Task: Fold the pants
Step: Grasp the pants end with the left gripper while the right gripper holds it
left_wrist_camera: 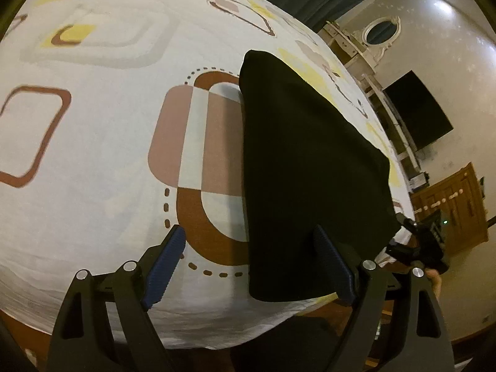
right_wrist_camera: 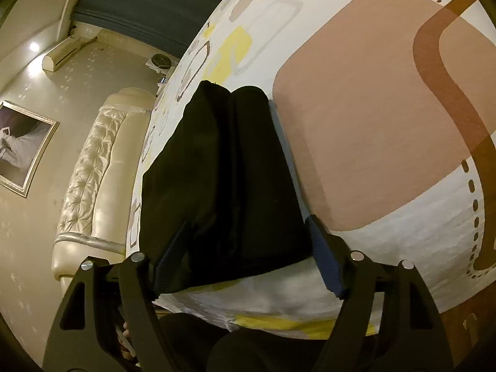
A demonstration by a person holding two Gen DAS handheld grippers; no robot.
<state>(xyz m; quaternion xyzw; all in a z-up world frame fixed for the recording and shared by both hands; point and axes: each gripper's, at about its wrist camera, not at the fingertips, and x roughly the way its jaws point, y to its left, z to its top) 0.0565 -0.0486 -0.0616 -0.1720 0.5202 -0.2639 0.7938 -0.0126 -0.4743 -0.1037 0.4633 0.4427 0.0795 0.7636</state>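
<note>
Black pants lie folded in a long flat shape on a patterned bedsheet. In the left wrist view my left gripper is open above the sheet, at the near left edge of the pants, with its right finger over the cloth and nothing between the pads. In the right wrist view the pants lie just ahead. My right gripper is open with its fingers astride the near end of the pants, holding nothing. The right gripper also shows at the right edge of the left wrist view.
The bed edge runs just below both grippers. A padded headboard and a framed picture are at the left in the right wrist view. A dark TV, a white dresser with a mirror and a wooden cabinet stand beyond the bed.
</note>
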